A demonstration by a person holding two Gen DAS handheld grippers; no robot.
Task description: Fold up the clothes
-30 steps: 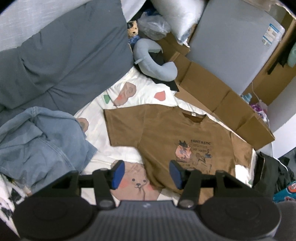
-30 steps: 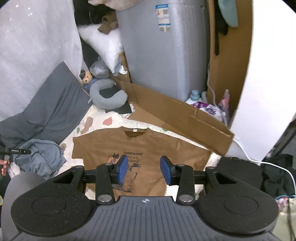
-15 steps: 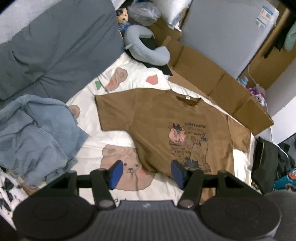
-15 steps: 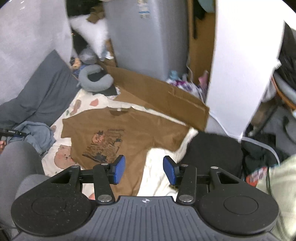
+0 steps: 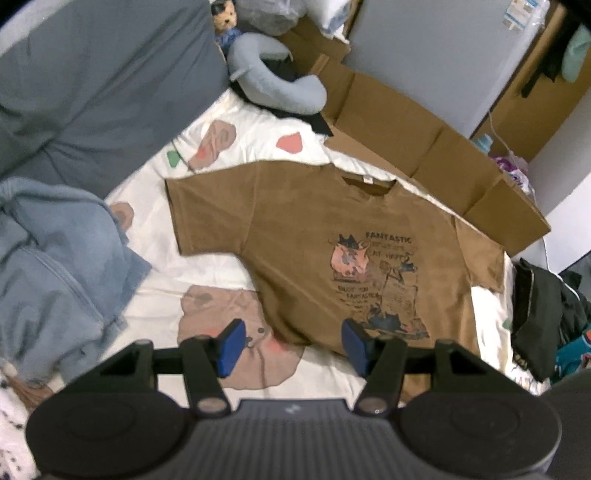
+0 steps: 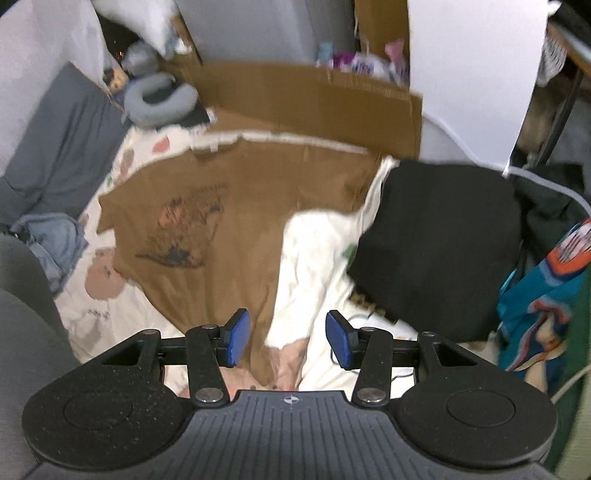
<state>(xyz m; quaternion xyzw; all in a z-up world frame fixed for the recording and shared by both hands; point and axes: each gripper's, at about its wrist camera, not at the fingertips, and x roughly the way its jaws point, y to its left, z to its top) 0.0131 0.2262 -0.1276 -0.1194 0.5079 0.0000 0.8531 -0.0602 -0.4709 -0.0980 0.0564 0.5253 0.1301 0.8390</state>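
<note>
1. My left gripper [image 5: 293, 347] has its blue pads spread wide, nothing between them, hovering over the lower hem of the brown T-shirt [image 5: 332, 251].
2. My right gripper [image 6: 282, 339] is also wide open and empty, above the shirt's lower right corner; that view is motion-blurred.
3. The brown T-shirt lies flat, print side up, on the cream cartoon bedsheet [image 5: 155, 302]. Collar points toward 1 o'clock in the left view, both sleeves spread out.
4. Print reads "FANTASTIC" with a cat graphic [image 5: 373, 280], sitting at about 3 o'clock from the shirt's centre in the left view.
5. In the right view the T-shirt [image 6: 221, 221] fills the centre-left; its hem runs down toward 6 o'clock between my pads.
6. Blue denim garment [image 5: 55, 266] is crumpled at 9 o'clock in the left view, near the shirt's sleeve but apart from it.
7. Grey pillow [image 5: 99, 81] at 10 o'clock; grey neck pillow [image 5: 273, 85] at 12 o'clock with a small teddy bear [image 5: 224, 18] just beside it.
8. Flattened cardboard box [image 5: 424, 125] runs along the bed edge from 12 to 2 o'clock, just beyond the collar.
9. Black garment [image 6: 443, 243] is heaped at 3 o'clock in the right view, just beside the shirt's right sleeve; teal printed fabric [image 6: 543, 302] is further right.
</note>
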